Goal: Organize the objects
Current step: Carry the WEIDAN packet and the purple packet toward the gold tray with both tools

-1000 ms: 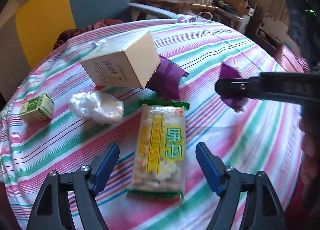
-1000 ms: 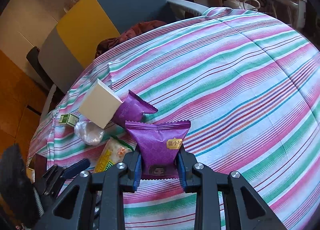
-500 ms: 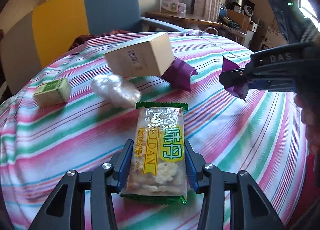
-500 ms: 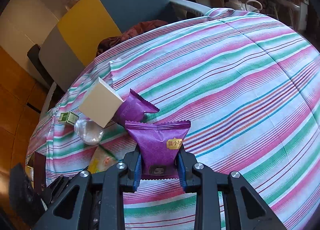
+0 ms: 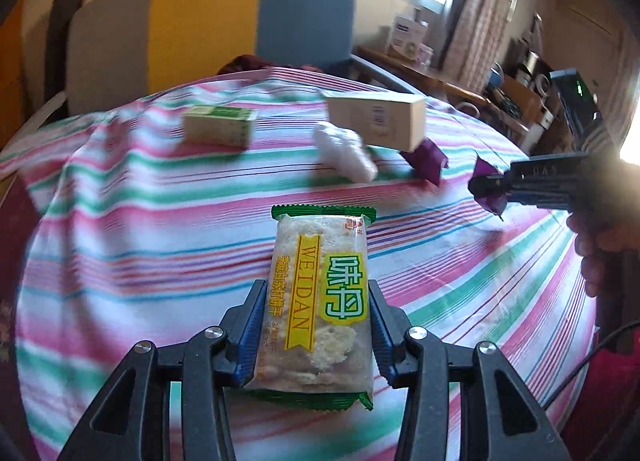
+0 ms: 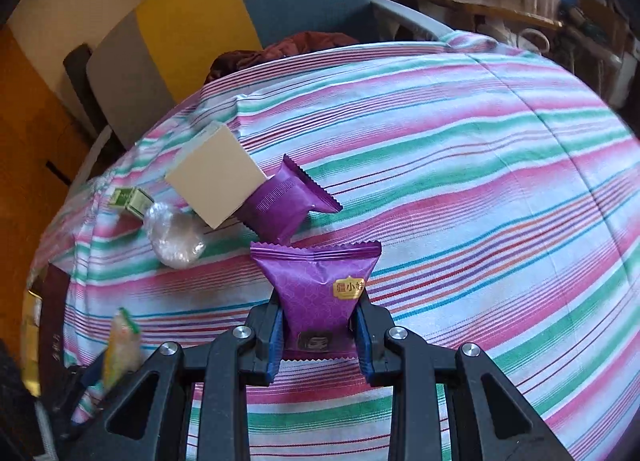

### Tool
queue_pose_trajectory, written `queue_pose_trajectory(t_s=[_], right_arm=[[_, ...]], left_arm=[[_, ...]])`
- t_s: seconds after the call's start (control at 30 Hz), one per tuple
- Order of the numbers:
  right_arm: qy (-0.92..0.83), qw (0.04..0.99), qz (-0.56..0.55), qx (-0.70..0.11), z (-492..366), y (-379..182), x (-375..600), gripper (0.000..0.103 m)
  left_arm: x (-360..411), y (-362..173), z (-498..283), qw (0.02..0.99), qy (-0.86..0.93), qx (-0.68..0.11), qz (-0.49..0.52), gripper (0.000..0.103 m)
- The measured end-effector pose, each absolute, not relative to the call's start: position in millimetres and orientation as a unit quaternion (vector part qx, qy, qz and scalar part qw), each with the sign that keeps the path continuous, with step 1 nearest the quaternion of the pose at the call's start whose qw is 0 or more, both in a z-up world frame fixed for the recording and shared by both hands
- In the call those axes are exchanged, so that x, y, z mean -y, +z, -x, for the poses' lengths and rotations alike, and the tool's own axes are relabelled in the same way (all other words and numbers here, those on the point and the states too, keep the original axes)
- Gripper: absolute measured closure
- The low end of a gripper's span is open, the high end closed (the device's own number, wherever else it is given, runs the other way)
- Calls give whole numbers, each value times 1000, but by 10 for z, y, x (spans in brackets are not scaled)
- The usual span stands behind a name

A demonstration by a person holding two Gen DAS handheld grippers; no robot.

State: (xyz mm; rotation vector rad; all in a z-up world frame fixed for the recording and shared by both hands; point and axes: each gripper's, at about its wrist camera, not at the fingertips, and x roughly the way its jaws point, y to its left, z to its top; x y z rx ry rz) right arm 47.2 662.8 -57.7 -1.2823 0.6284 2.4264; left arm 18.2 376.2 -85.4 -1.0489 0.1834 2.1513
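Left wrist view: the left tongs [image 5: 316, 335] are clamped on a clear cracker packet [image 5: 318, 301] with green ends and a yellow "WEIDAN" label, gripped at its lower half by both blue pads. The packet points away from the camera over the striped tabletop [image 5: 120, 229]. Farther back lie a small green box [image 5: 219, 125], a beige carton [image 5: 378, 121], and a white crumpled plastic wad [image 5: 346, 155] just in front of the carton. A purple pouch [image 5: 427, 159] sticks out from under the carton's right end. At the right edge, the right tongs [image 5: 486, 187] hold a second purple pouch [image 5: 486, 177]; this view is motion-blurred.

Right wrist view: the right tongs [image 6: 318, 335] are closed on the second purple pouch [image 6: 318, 285], pinched at its narrow lower part, its serrated top edge wide above. Beyond it, the first purple pouch [image 6: 284, 201] is partly tucked under the beige carton [image 6: 216, 181]. The plastic wad [image 6: 174, 239] lies just left, the green box [image 6: 132, 201] behind it. The cracker packet [image 6: 120, 345] shows at lower left, blurred.
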Motion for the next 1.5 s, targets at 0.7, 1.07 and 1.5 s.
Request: queue_pose_trajectory(t_s=[0.7,1.07,1.5], right_arm=[[874,164,439,-132,-452,-446,-6363,73],[876,168,441,-103,-433,-450,-6298,73],[886,177,415,-106,-482,-381,-6315,73]], left_arm=[[-2600,-98,-352,356,871,-21,337,56],[-1826,-106,-77,281,892,11,354,56],[-948,-392,262,177,893,21,414,56]])
